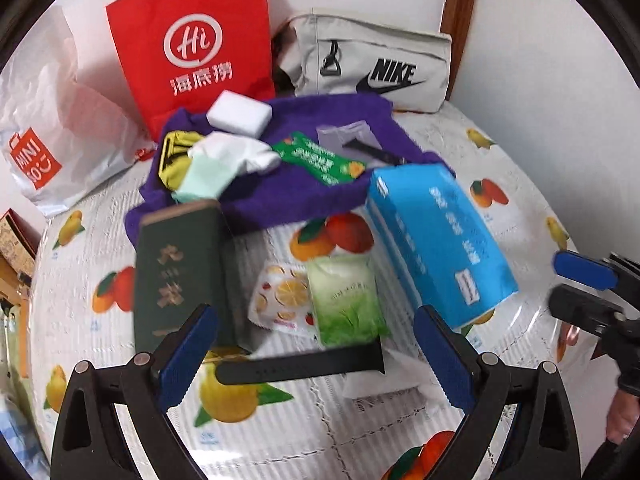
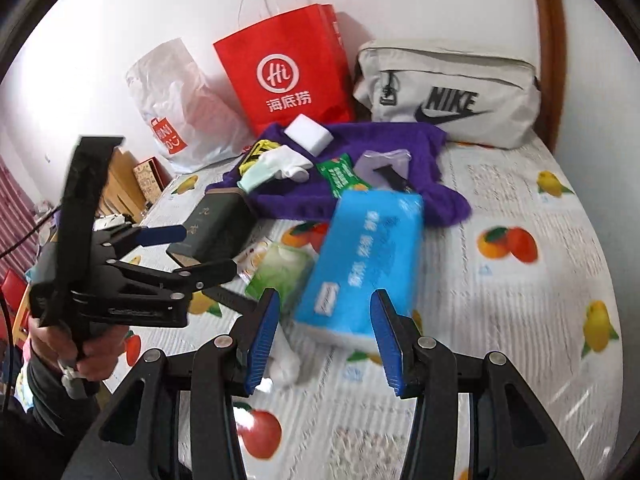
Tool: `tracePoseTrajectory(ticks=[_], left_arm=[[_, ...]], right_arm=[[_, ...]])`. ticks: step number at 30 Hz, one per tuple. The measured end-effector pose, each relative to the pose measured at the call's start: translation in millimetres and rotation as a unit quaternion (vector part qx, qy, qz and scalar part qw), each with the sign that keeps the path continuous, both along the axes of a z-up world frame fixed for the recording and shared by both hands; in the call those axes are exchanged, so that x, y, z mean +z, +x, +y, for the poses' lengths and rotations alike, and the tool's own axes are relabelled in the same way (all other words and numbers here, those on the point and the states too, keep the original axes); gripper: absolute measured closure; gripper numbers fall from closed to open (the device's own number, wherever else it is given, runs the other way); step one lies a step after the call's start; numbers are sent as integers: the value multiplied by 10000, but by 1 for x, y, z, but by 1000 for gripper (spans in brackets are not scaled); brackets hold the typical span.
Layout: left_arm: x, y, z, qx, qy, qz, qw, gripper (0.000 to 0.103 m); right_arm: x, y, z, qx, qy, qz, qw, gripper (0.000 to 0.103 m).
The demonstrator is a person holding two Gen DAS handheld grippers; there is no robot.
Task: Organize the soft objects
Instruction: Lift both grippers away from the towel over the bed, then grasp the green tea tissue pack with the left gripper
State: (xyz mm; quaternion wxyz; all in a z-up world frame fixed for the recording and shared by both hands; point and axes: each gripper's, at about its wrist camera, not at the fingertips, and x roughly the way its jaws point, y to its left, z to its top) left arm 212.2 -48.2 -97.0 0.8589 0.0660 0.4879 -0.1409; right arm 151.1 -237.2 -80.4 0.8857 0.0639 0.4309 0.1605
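A purple towel [image 1: 304,192] [image 2: 360,148] lies crumpled on the fruit-print tablecloth [image 1: 280,432], with a white sponge [image 1: 239,113] [image 2: 308,134], white and mint socks [image 1: 224,160] [image 2: 280,168], a yellow cloth [image 1: 172,156] and a green packet [image 1: 320,158] on it. A blue tissue pack [image 1: 436,240] [image 2: 360,264] lies in front of it. My left gripper [image 1: 316,364] is open and empty above a black strap [image 1: 300,366]. My right gripper [image 2: 326,340] is open and empty, with the near end of the tissue pack seen between its fingers.
A dark green box [image 1: 176,272] [image 2: 216,228], a small green tissue pack [image 1: 346,300] and a lemon-print packet [image 1: 280,296] lie in front. A red paper bag [image 1: 192,44], a white plastic bag [image 1: 52,120] and a grey Nike pouch [image 1: 372,64] stand by the wall.
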Motion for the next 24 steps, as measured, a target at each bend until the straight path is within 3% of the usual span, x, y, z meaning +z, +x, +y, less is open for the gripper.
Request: tracePoseTrajectory(ticks=[3, 7, 16, 20, 24], left_arm=[[-15, -2, -8, -24, -27, 77, 10000, 4], [-31, 3, -23, -47, 344, 9, 9994, 4], [-72, 15, -38, 1, 723, 127, 9973, 6], [-71, 9, -44, -230, 625, 21, 9978, 51], [-58, 2, -41, -215, 513, -156, 9983, 52]], right_arm=[[-9, -12, -9, -79, 3, 59, 10000, 56], [-24, -22, -19, 15, 321, 173, 9993, 56], [-51, -28, -28, -81, 18, 318, 9995, 56], [-55, -29, -32, -86, 160, 419, 9990, 56], [-52, -33, -27, -54, 190, 376, 9991, 56]])
